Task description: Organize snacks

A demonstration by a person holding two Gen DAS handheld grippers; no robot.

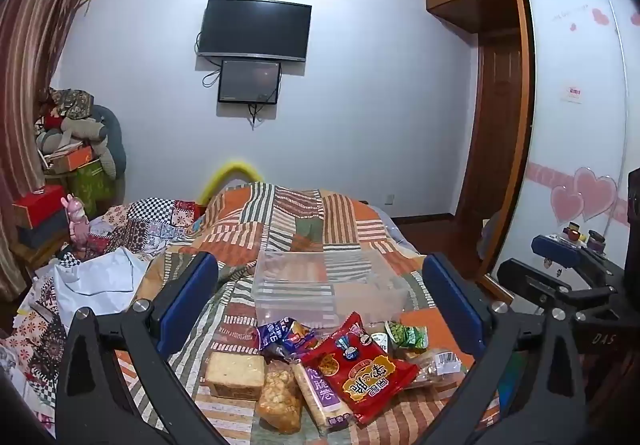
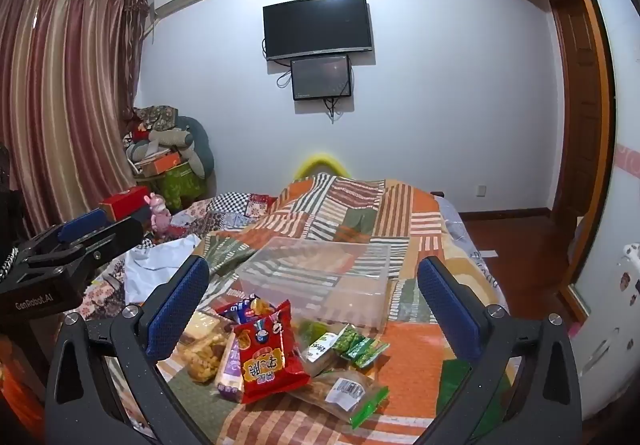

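Observation:
A pile of snack packs lies on the patchwork bed: a red bag, a purple-labelled wafer pack, a bag of crisp pieces, a cake slice, green packets. Behind the pile stands a clear plastic box, which looks empty. My left gripper is open and empty above the pile. My right gripper is open and empty, also over the pile. The right gripper shows at the right edge of the left wrist view; the left one shows at the left of the right wrist view.
The bed's patchwork quilt is rumpled, with a white bag and a pink toy at the left. Boxes and soft toys are stacked in the far left corner. A wardrobe stands on the right.

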